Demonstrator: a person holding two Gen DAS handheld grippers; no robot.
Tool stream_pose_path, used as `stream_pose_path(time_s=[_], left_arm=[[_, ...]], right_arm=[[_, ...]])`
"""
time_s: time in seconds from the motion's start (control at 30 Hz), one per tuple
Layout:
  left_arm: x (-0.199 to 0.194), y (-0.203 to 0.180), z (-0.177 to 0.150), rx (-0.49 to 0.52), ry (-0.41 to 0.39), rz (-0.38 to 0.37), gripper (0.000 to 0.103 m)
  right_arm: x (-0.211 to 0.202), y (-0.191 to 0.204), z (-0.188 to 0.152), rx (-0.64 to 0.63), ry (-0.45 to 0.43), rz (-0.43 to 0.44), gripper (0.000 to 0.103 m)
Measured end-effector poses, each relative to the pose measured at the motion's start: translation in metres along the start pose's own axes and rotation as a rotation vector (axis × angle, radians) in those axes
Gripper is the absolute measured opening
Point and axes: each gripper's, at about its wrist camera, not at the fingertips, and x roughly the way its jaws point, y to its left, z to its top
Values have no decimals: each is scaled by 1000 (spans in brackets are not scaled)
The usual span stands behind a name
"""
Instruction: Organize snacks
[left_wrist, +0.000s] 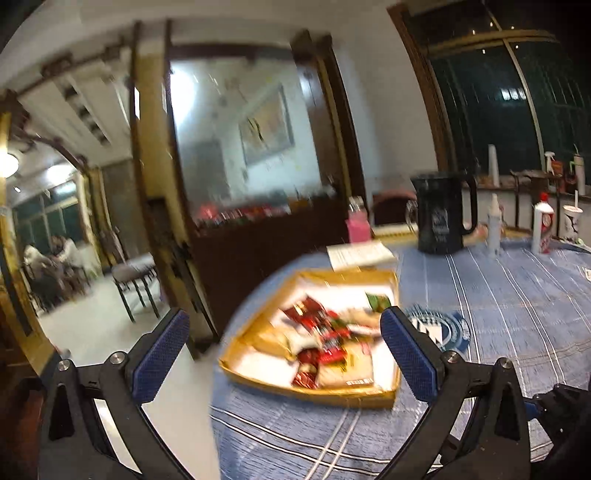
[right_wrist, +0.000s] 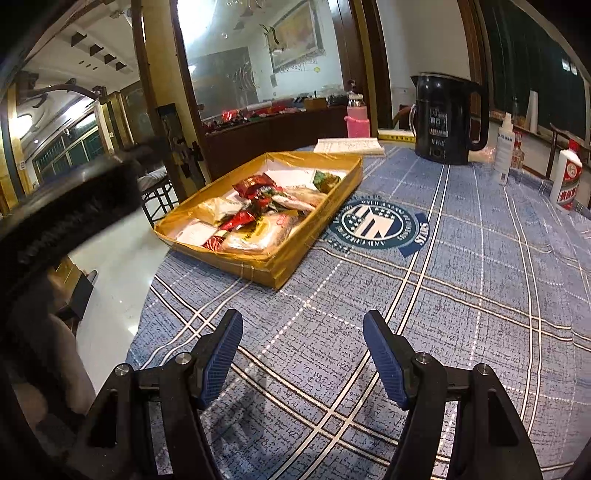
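A gold cardboard tray (right_wrist: 317, 236) sits near the left edge of the round table and holds several snack packets (right_wrist: 255, 214), red, green and pale. In the left wrist view the tray (left_wrist: 332, 397) and its snacks (left_wrist: 321, 332) are blurred. My left gripper (left_wrist: 284, 325) is open and empty, held above the near side of the tray. My right gripper (right_wrist: 303, 328) is open and empty, low over the blue checked tablecloth (right_wrist: 461, 295), well short of the tray.
A black kettle (right_wrist: 447, 118), a pink bottle (right_wrist: 357, 122), a white spray bottle (right_wrist: 504, 147), a white liquor bottle (right_wrist: 567, 177) and papers (right_wrist: 351, 146) stand at the table's far side. The table edge drops to the floor on the left, by a chair (left_wrist: 135, 277).
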Motion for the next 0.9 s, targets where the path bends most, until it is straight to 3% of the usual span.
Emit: stream_pose_path(time_s=[0.07, 0.13, 0.27, 0.43, 0.9], left_arm=[[-4, 2, -1, -16, -12, -32, 103], [2, 3, 1, -21, 52, -125, 103], [17, 1, -3, -49, 179, -210, 103], [23, -10, -10, -43, 254, -248, 103], [34, -21, -24, -16, 350, -267, 103]], right_arm=[[-4, 2, -1, 1, -9, 3, 70], [-8, 2, -3, 3, -14, 5, 70], [-15, 1, -8, 11, -23, 8, 70], [-19, -2, -14, 20, -19, 10, 70], [-12, 6, -18, 1, 4, 13, 70]])
